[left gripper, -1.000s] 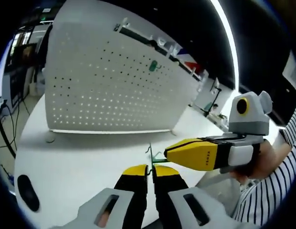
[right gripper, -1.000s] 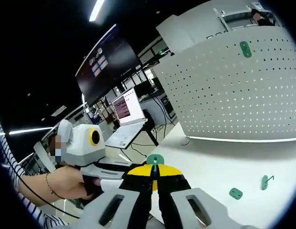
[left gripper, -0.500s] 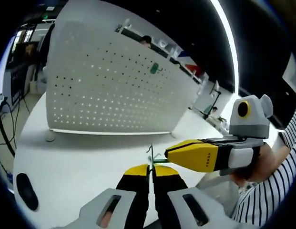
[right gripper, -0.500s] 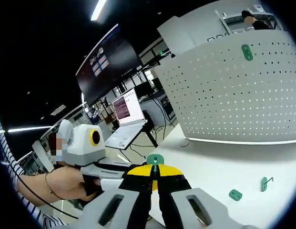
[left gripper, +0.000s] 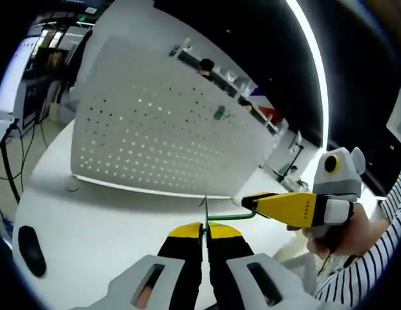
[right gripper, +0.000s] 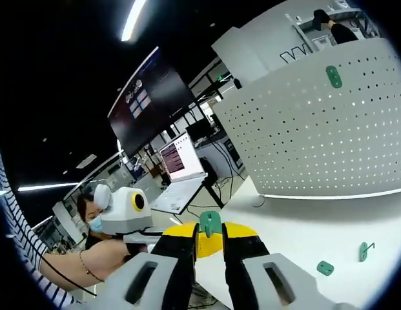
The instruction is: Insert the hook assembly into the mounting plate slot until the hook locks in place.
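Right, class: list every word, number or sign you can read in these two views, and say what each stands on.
Nothing here is legible.
Small dark print on the yellow side of the right gripper: too small to read.
Large dark wall screen: coloured panels, blurred.
Open laptop screen: blurred.
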`<state>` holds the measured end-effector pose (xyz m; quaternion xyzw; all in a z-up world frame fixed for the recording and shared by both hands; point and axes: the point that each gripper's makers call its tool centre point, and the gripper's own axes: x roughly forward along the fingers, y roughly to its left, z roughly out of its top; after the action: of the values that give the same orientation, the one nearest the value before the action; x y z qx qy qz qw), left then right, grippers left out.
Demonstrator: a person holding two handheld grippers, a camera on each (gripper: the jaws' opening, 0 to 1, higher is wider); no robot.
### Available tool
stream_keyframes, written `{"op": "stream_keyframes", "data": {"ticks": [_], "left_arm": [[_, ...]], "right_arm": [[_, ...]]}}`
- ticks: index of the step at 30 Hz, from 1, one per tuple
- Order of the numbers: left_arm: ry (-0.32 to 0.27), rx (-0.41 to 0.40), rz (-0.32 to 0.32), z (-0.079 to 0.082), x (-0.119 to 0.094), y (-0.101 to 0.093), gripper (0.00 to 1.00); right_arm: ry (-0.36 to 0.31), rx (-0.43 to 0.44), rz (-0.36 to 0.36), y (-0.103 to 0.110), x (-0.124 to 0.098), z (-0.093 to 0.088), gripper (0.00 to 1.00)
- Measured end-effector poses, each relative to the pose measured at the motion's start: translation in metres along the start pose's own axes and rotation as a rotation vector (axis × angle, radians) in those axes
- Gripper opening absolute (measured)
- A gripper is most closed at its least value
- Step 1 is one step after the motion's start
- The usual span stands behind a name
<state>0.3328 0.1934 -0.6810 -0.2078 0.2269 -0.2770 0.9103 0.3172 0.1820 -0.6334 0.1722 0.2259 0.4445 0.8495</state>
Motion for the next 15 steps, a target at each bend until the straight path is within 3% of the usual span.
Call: {"op": "stream_keyframes", "data": {"ticks": [6, 10, 15], "left_arm": [[-0.015, 0.064, -0.016, 0.004, 0.002, -0.012, 0.01], [-0.024, 0.159, -0.011, 0.006, 0.003, -0.016, 0.01], [-0.035, 0.193, -0.005, 0.01, 0.003, -0.018, 0.01]], "right_arm": [[0.008, 0.0, 0.005, 0.002, 0.008, -0.002, 0.13], [0.012, 0.014, 0.004, 0.002, 0.011, -0.004, 0.13], [0.014, 0.045, 0.011, 0.0, 0.011, -0.005, 0.09]]}}
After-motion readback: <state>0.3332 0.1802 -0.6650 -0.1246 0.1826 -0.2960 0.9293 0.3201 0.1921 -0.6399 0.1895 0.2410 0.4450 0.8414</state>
